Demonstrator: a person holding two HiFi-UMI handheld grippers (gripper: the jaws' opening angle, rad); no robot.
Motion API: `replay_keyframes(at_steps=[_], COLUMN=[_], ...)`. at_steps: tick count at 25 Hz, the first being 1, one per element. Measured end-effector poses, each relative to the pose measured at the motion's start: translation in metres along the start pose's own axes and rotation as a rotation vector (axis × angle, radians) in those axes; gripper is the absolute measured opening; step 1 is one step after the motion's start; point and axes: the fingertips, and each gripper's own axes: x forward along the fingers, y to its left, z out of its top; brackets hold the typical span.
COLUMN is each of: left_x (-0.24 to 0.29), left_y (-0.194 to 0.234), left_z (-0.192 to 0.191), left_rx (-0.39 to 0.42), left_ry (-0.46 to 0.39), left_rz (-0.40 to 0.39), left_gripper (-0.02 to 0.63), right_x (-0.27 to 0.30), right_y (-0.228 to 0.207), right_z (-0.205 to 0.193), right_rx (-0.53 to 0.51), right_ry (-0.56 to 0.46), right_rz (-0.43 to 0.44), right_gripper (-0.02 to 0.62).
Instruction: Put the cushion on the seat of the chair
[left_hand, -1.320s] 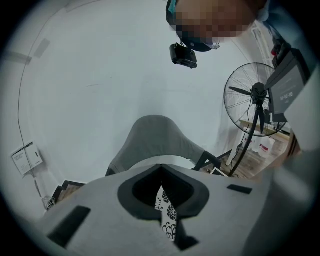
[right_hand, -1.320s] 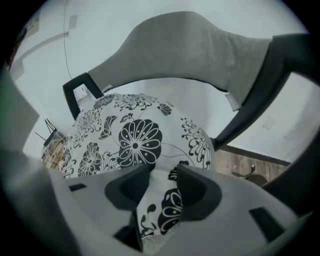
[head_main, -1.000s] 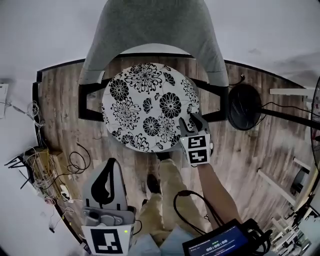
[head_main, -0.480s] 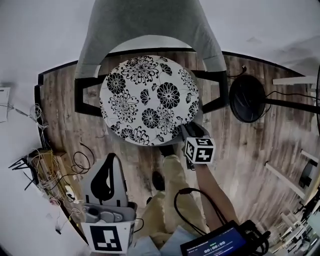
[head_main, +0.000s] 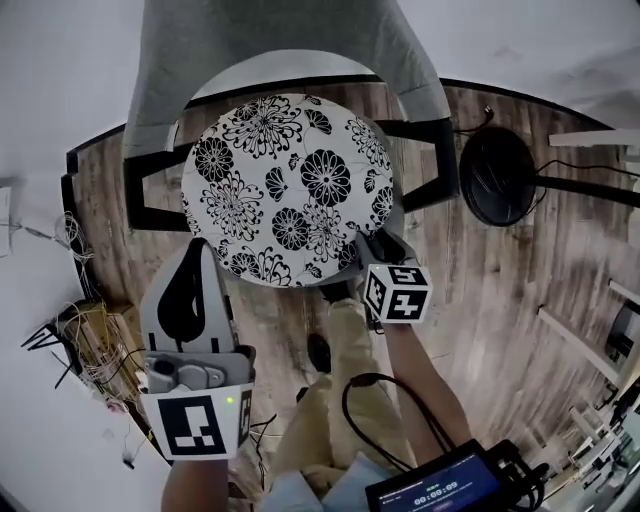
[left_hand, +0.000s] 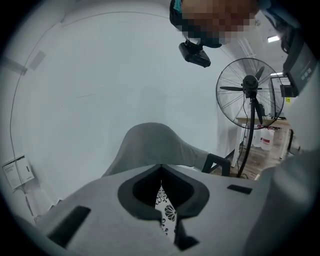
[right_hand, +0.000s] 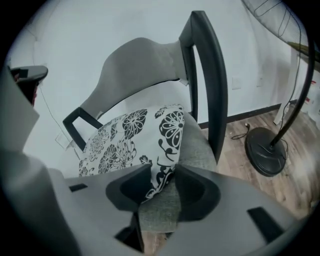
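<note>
I see the round white cushion with black flower print (head_main: 285, 190) lying flat on the seat of the grey fabric chair with black arms (head_main: 270, 40). My right tool (head_main: 372, 245) sits at the cushion's 5 o'clock rim, its jaws clamped on that edge, with grey seat fabric just below. My left tool (head_main: 197, 250) hangs just beside the 7 o'clock rim, its jaws together and holding nothing.

The left claw (left_hand: 160, 168) has its jaws meeting at the tips, with nothing gripped. A strip of floral cushion (left_hand: 166, 214) shows through the slit below them. Beyond rises the grey chair back (left_hand: 149, 146), against a white wall (left_hand: 100, 75), with a fan (left_hand: 250, 91) at the right.
</note>
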Motion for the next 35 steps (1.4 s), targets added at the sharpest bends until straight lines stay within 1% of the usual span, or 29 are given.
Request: replay_keyframes(at_steps=[1, 2, 3, 6, 7, 10, 13, 17, 18, 20, 22, 26, 29, 32, 35], left_x=[0.002, 0.003, 0.004, 0.006, 0.007, 0.010, 0.010, 0.006, 0.003, -0.006, -0.014, -0.026, -0.043, -0.063, -0.089], left_y=[-0.001, -0.002, -0.002, -0.001, 0.000, 0.001, -0.003, -0.016, -0.018, -0.018, -0.013, -0.011, -0.016, -0.016, -0.011], left_z=[0.001, 0.001, 0.001, 0.001, 0.001, 0.002, 0.003, 0.012, 0.014, 0.019, 0.025, 0.043, 0.062, 0.084, 0.106], left_rx=[-0.004, 0.001, 0.009, 0.019, 0.015, 0.001, 0.003, 0.008, 0.006, 0.001, -0.003, -0.024, -0.016, 0.002, -0.011], left_ry=[0.000, 0.007, 0.015, 0.018, 0.017, 0.017, 0.029, 0.014, 0.010, 0.001, -0.011, -0.040, -0.062, -0.098, -0.116], left_rz=[-0.006, -0.010, -0.012, -0.020, -0.020, -0.023, -0.032, -0.044, -0.044, -0.040, -0.033, -0.013, 0.001, 0.029, 0.067], left_gripper=[0.009, 0.009, 0.009, 0.009, 0.009, 0.009, 0.009, 0.009, 0.009, 0.009, 0.009, 0.009, 0.009, 0.009, 0.009], right_x=[0.001, 0.002, 0.002, -0.002, -0.005, -0.014, -0.021, -0.028, -0.030, -0.034, -0.041, -0.070, -0.102, -0.139, -0.188], right_y=[-0.002, -0.003, -0.003, 0.004, 0.007, 0.010, 0.010, 0.003, 0.001, 0.000, 0.002, 0.006, 0.025, 0.060, 0.112], right_z=[-0.001, -0.001, -0.002, 0.000, 0.000, -0.007, -0.020, -0.024, -0.024, -0.021, -0.016, -0.002, 0.021, 0.064, 0.118], right_rx=[-0.006, -0.015, -0.024, -0.026, -0.025, 0.007, 0.044, 0.061, 0.067, 0.082, 0.087, 0.033, -0.039, -0.158, -0.311], right_ry=[0.013, 0.025, 0.035, 0.040, 0.035, 0.033, 0.053, 0.037, 0.026, 0.010, 0.002, -0.026, -0.087, -0.187, -0.323], right_rz=[-0.015, -0.027, -0.033, -0.016, -0.011, -0.014, -0.025, -0.025, -0.024, -0.023, -0.028, -0.054, -0.042, -0.004, 0.050], right_gripper=[0.151, 0.147, 0.126, 0.031, 0.029, 0.029, 0.031, 0.056, 0.084, 0.162, 0.164, 0.124, 0.114, 0.104, 0.077])
